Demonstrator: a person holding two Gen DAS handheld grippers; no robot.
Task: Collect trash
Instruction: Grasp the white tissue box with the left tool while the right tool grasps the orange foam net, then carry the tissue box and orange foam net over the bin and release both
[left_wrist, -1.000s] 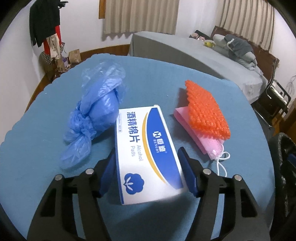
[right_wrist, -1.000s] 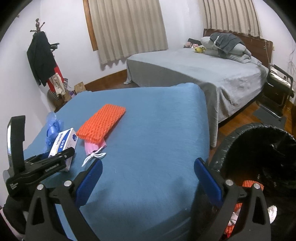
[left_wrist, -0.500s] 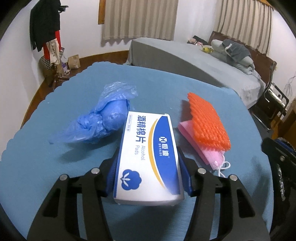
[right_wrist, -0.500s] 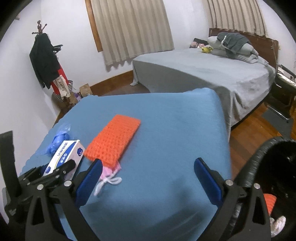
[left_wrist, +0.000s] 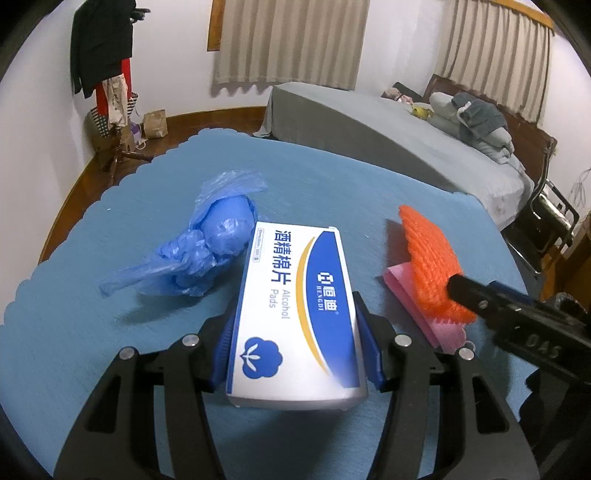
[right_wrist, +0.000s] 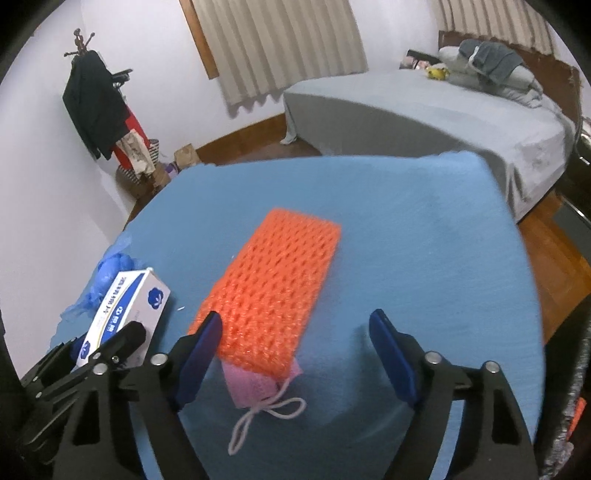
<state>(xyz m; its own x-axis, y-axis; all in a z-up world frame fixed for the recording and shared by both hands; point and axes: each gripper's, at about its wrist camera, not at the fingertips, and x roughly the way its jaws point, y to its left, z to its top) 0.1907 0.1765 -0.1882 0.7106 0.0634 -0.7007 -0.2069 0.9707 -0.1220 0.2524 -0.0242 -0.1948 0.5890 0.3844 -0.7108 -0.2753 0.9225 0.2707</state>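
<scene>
My left gripper (left_wrist: 295, 343) is shut on a white and blue alcohol pads box (left_wrist: 295, 299) and holds it a little above the blue table (left_wrist: 332, 192). The box also shows in the right wrist view (right_wrist: 122, 314). A crumpled blue plastic bag (left_wrist: 207, 240) lies left of the box. An orange foam net (right_wrist: 273, 288) lies on a pink face mask (right_wrist: 255, 384) with a white ear loop. My right gripper (right_wrist: 295, 354) is open, its jaws astride the near end of the net and mask. The net also shows in the left wrist view (left_wrist: 428, 266).
A black-lined trash bin (right_wrist: 576, 406) stands at the table's right edge. A grey bed (right_wrist: 424, 103) lies beyond the table. A coat rack (right_wrist: 96, 107) with clothes stands at the far left wall. A dark chair (left_wrist: 546, 218) stands right of the table.
My left gripper has closed on the box and lifted it off the table. My right gripper has swung left from the bin to over the orange net and mask.
</scene>
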